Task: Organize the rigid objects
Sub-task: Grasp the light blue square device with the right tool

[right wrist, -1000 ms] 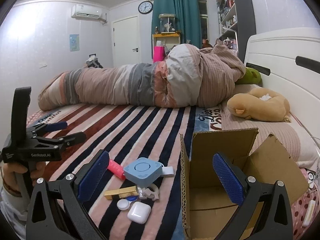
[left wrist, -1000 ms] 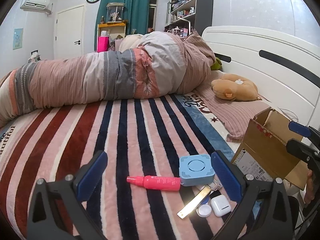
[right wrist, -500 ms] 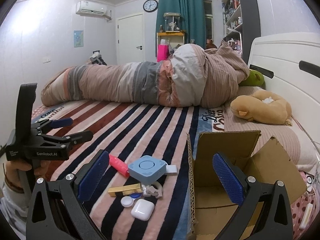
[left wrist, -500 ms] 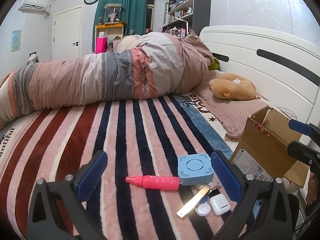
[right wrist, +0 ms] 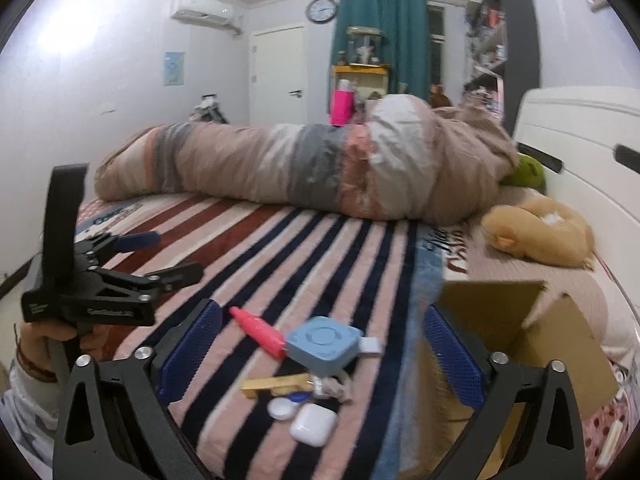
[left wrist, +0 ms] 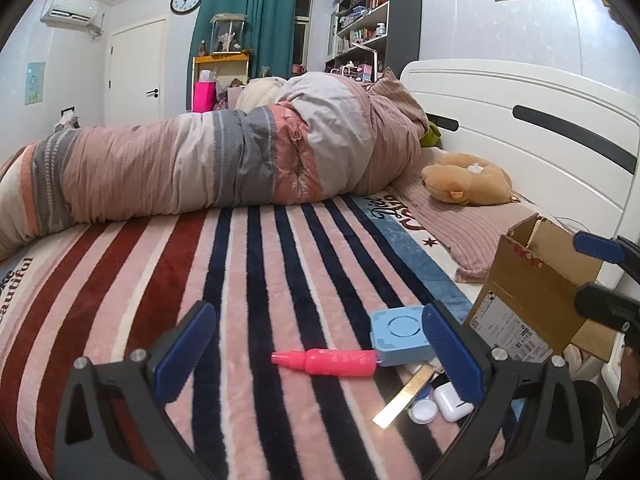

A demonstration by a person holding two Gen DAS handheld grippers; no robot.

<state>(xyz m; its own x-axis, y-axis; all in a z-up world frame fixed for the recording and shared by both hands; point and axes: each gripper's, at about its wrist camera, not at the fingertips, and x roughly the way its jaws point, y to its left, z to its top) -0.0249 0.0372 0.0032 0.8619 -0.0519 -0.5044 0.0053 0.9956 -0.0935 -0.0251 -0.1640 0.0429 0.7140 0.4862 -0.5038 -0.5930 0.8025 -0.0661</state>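
Observation:
A small pile lies on the striped blanket: a pink bottle (left wrist: 326, 362), a light blue square box (left wrist: 398, 336), a gold clip (left wrist: 404, 396), a round white lid (left wrist: 423, 412) and a white earbud case (left wrist: 452, 402). My left gripper (left wrist: 320, 352) is open and empty, low over the pink bottle. My right gripper (right wrist: 324, 348) is open and empty, above the blue box (right wrist: 322, 342), the bottle (right wrist: 260, 332) and the earbud case (right wrist: 314, 424). An open cardboard box (right wrist: 532, 332) stands to the right of the pile.
A rolled quilt (left wrist: 224, 168) lies across the far side of the bed. A tan plush toy (left wrist: 466, 180) rests by the white headboard (left wrist: 540, 128). The other hand-held gripper (right wrist: 100, 284) shows at the left of the right wrist view.
The right gripper has swung left, from over the cardboard box to over the pile. The left gripper has shifted slightly left and lower; both stay open.

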